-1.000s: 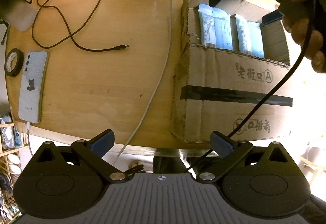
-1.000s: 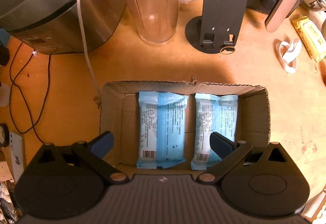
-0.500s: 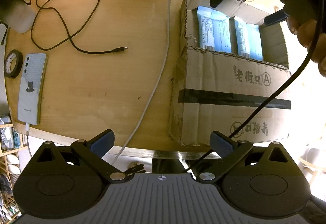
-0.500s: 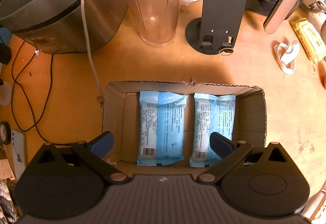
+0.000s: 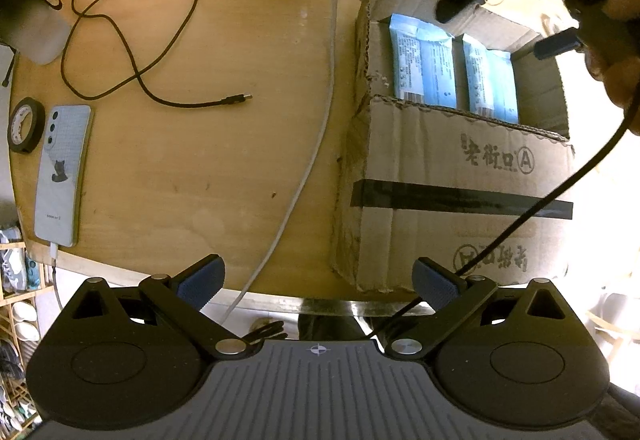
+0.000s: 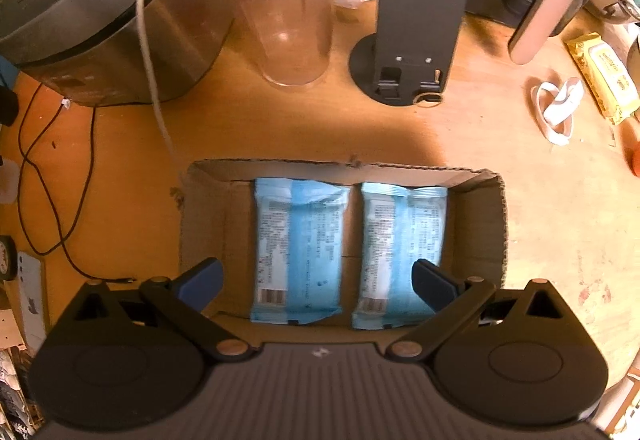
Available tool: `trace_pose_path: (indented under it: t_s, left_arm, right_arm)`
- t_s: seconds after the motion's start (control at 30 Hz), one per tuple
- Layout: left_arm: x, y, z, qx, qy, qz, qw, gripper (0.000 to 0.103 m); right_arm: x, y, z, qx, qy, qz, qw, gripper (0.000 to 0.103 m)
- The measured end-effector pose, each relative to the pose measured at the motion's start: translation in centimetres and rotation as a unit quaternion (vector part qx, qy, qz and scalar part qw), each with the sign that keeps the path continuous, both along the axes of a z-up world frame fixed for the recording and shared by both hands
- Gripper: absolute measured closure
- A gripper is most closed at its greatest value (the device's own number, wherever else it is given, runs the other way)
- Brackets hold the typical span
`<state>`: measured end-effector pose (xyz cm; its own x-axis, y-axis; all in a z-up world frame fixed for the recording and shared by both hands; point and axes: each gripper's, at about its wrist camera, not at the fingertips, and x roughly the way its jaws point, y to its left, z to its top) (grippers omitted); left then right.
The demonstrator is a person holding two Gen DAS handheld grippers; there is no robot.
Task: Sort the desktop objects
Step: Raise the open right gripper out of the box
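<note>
Both grippers are spread wide and empty: the right gripper (image 6: 316, 280) hangs over the cardboard box (image 6: 490, 236), where two blue wipe packs (image 6: 298, 248) already lie side by side, while the left gripper (image 5: 318, 280) sits off the surface (image 5: 224, 160) edge. My worry is the cables, since the white cord (image 5: 316, 128) at 12 o'clock and the black cable (image 5: 132, 68) at 10 could snag a gripper reaching for the phone (image 5: 62, 176) or tape roll (image 5: 25, 125) at 9. Around the box, the lidded cup (image 6: 284, 12) and phone stand (image 6: 412, 36) crowd 12, so grabbing the yellow pack (image 6: 602, 80) at 2 looks tight.

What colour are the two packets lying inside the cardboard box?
Light blue with a white printed panel, the two packets show best in the right wrist view.
</note>
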<state>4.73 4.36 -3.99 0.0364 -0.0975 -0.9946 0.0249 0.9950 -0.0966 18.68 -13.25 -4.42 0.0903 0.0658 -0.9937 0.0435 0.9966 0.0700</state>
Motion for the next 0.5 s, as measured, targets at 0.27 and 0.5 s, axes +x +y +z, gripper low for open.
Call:
trace_pose_path:
  t_s: [0.27, 0.5]
  left_arm:
    - [0.2, -0.2, 0.0, 0.001, 0.0, 0.0, 1.0, 0.0]
    - [0.4, -0.8, 0.2, 0.003, -0.001, -0.005, 1.0, 0.0]
  right_arm:
    - [-0.2, -2.7, -0.1, -0.003, 0.0, -0.013, 1.0, 0.0]
    - [-0.5, -4.5, -0.4, -0.003, 0.003, -0.022, 1.0, 0.0]
